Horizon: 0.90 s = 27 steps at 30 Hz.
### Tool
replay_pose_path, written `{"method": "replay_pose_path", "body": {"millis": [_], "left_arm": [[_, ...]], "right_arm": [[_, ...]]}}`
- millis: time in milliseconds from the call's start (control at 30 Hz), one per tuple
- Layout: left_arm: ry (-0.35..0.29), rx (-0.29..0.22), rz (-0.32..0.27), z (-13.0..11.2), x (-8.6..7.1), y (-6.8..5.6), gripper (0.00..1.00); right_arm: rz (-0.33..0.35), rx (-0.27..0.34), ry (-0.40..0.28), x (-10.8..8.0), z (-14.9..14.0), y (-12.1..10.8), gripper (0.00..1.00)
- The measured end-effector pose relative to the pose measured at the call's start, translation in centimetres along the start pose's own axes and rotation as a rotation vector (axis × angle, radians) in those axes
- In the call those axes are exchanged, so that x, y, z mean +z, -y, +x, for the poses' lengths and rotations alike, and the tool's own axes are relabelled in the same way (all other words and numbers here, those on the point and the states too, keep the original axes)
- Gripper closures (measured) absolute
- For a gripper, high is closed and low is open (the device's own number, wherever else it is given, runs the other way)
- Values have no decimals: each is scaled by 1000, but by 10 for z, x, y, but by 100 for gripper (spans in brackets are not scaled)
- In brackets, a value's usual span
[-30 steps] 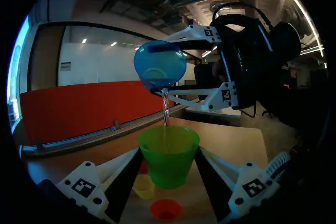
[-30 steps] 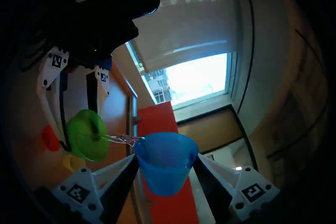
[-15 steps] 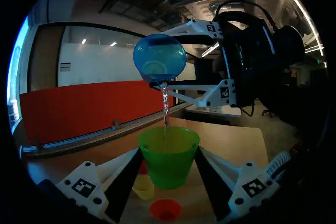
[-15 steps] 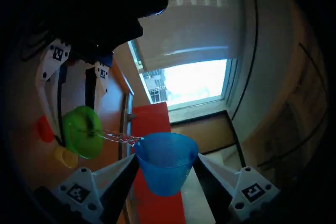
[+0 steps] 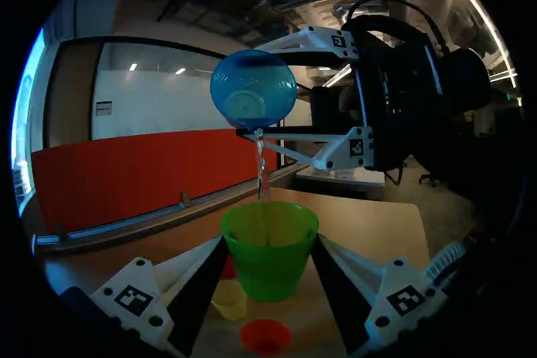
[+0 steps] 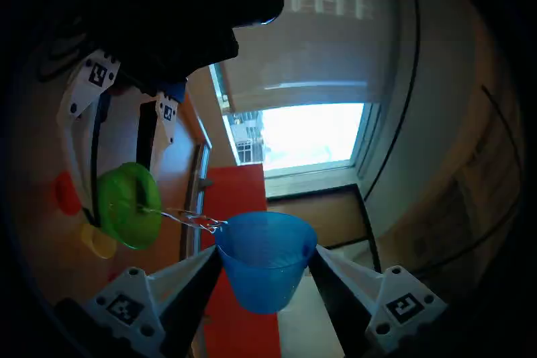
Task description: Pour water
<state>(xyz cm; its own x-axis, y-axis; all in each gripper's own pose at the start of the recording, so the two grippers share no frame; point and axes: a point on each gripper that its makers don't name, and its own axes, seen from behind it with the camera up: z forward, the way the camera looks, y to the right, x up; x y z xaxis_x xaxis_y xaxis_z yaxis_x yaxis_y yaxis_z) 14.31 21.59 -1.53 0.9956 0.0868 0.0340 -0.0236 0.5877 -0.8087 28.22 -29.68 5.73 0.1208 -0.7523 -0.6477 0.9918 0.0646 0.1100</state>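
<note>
I'm pouring: right claw (image 6: 265, 256) clamped on blue cup (image 6: 266, 277), left claw (image 5: 268, 247) clamped on green cup (image 5: 270, 271). Aiming the stream (image 5: 259, 170) mid-mouth, tilting slowly.

We hold a green cup (image 5: 270, 260) upright between the fingers of our left gripper (image 5: 268, 271), above a wooden table (image 5: 376, 224). Higher up, the right gripper (image 5: 258, 93) grips a tipped blue cup (image 5: 250, 82). A thin stream of water (image 5: 260, 170) falls from it into the green cup. A yellow cup (image 5: 230, 299) and a red cup (image 5: 265, 336) stand below.
</note>
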Motion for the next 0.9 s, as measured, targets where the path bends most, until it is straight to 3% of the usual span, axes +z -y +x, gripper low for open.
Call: {"method": "replay_pose_path", "body": {"millis": [900], "left_arm": [[-7, 5, 2, 0, 0, 0, 16]], "right_arm": [[-43, -173, -15, 3, 12, -7, 11]]}}
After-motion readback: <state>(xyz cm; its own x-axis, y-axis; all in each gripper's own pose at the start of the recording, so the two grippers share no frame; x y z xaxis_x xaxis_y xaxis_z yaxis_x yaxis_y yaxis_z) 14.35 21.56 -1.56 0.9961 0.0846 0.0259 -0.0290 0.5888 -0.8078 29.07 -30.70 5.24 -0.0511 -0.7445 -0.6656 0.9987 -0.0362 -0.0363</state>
